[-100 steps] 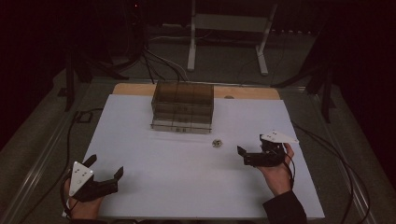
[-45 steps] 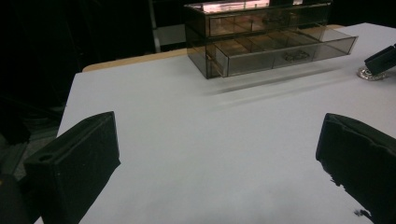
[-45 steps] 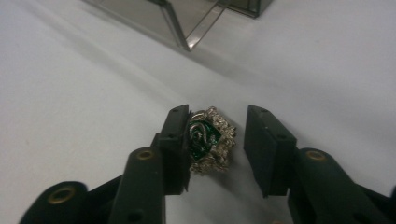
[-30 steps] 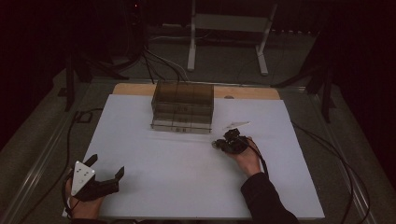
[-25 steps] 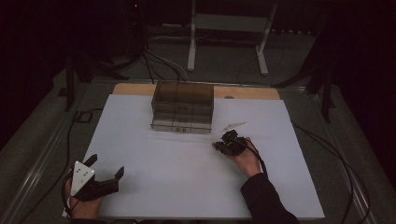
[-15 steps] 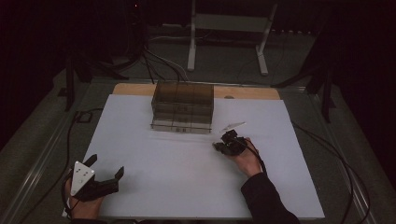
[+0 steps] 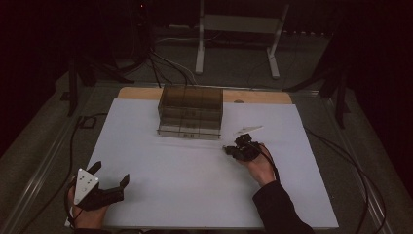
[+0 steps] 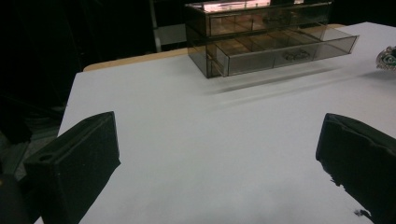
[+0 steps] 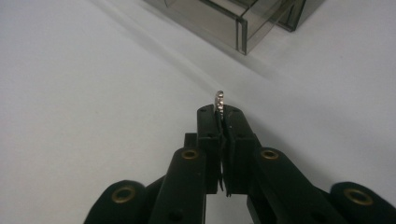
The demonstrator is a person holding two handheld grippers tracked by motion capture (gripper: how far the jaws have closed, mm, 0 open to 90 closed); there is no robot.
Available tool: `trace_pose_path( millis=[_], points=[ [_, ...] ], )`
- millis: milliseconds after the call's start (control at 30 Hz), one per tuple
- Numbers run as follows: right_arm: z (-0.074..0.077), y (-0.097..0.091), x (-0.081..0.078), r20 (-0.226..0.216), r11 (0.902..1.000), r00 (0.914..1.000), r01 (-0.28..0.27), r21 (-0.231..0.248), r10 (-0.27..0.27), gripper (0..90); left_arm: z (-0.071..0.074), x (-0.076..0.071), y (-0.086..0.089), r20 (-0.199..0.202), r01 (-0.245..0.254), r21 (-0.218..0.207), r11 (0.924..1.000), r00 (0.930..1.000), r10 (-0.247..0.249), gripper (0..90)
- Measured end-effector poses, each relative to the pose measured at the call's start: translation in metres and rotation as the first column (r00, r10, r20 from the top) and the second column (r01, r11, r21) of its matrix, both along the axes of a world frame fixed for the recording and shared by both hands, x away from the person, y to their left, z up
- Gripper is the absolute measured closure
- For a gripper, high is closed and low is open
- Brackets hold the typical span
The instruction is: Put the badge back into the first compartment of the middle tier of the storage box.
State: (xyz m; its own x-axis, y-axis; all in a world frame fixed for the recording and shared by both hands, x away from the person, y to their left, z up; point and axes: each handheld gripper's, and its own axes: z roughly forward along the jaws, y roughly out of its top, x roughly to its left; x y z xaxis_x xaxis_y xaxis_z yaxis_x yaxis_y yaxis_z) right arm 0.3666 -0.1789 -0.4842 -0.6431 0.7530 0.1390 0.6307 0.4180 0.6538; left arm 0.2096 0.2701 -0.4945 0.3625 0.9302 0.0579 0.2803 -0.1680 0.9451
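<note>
At about seven o'clock on the white rectangular table top (image 7: 195, 185), the left gripper (image 7: 108, 181) rests low in the person's left hand (image 7: 87, 217), its two black jaws spread wide and released with nothing between them; the left gripper view shows bare white surface in that gap. Toward twelve o'clock stands the smoky translucent plastic drawer box (image 7: 191, 112), and in the left gripper view its lower drawer (image 8: 289, 49) is pulled out, with small items inside too dim to identify. At roughly three o'clock from the table's centre, just beside the box's near right corner, the right gripper (image 7: 233, 150) is held by the person's right hand (image 7: 260, 168), a dark sleeve (image 7: 280, 212) behind it. Its jaws are clenched together on a small thin silvery metal piece (image 9: 219, 103), which stands upright on edge and pokes out above the jaw tips, held over the table surface near the box.
</note>
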Motion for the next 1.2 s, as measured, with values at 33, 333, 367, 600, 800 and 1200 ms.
trace_pose_path(
  millis=[33, 333, 367, 600, 800, 1200],
  points=[
    [0.001, 0.000, 0.000, 0.001, 1.0000, 1.0000, 0.002, 0.004, -0.002, 87.3, 0.000, 0.000, 0.000, -0.001, 0.000, 0.000, 1.0000, 1.0000, 0.000, 0.4],
    [0.012, -0.002, 0.000, 0.022, 0.9978, 0.9997, 0.009, 0.066, -0.010, 87.3, 0.000, 0.000, 0.000, 0.000, -0.001, 0.000, 1.0000, 1.0000, 0.001, 0.4],
    [0.014, -0.002, 0.000, 0.027, 0.9974, 0.9996, 0.008, 0.072, -0.010, 87.3, 0.000, 0.000, 0.000, 0.000, -0.001, 0.000, 1.0000, 1.0000, 0.001, 0.4],
    [0.020, 0.000, 0.003, 0.043, 0.9941, 0.9989, 0.012, 0.108, -0.017, 87.3, 0.000, 0.000, 0.000, -0.001, -0.002, -0.001, 1.0000, 1.0000, 0.002, 0.4],
    [0.025, 0.002, 0.005, 0.054, 0.9902, 0.9982, 0.019, 0.138, -0.027, 87.3, 0.000, 0.000, 0.000, 0.000, -0.002, 0.000, 1.0000, 1.0000, 0.002, 0.3],
    [0.033, 0.012, 0.009, 0.072, 0.9849, 0.9972, 0.011, 0.173, -0.024, 87.3, 0.000, 0.000, 0.001, 0.004, -0.007, -0.002, 1.0000, 1.0000, 0.007, 0.4]
  ],
)
